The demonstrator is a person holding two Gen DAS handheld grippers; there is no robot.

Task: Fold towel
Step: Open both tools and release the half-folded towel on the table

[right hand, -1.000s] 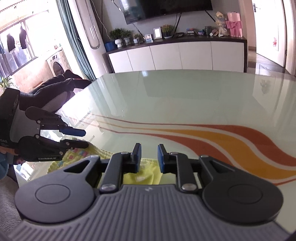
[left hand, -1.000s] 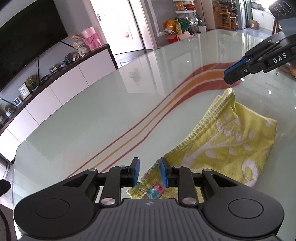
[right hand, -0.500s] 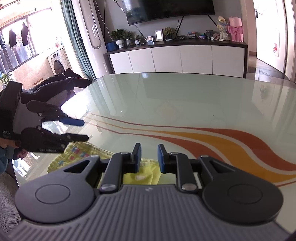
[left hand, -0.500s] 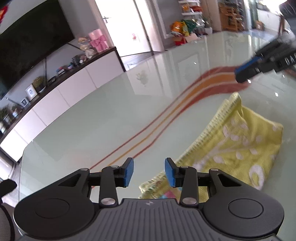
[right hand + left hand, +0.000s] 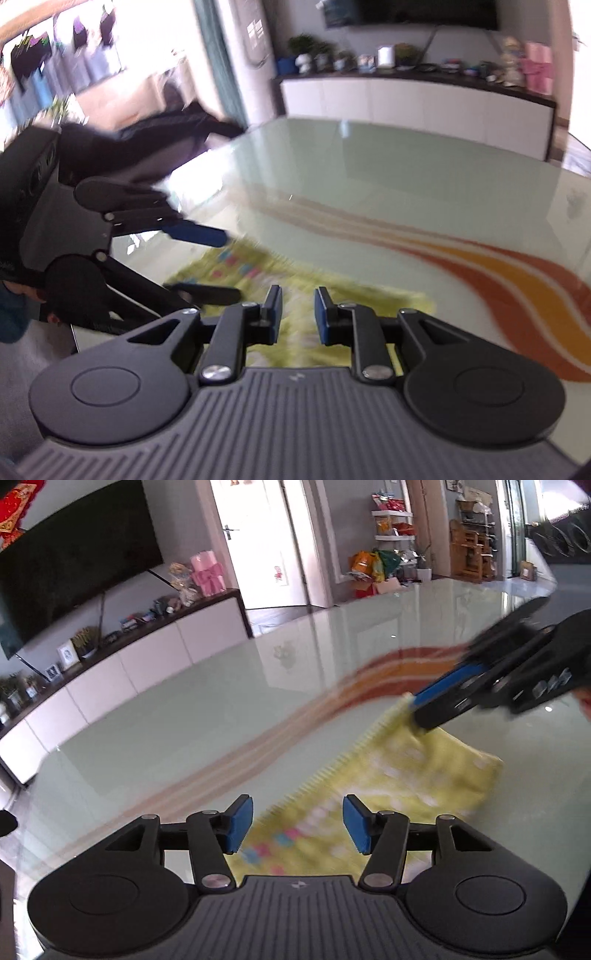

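The left gripper (image 5: 297, 823) has its 2 blue pads spread wide, nothing between them, above the near end of the yellow towel (image 5: 388, 786). The right gripper (image 5: 297, 317) shows a narrow gap, also gripping nothing, its tips at the towel's far corner. The towel lies folded on the glass table (image 5: 184, 716), beside the orange stripes (image 5: 498, 266).

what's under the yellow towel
The yellow towel lies flat on the glass table; its orange stripes run toward it. Whether they continue beneath, or anything else lies there, is covered.
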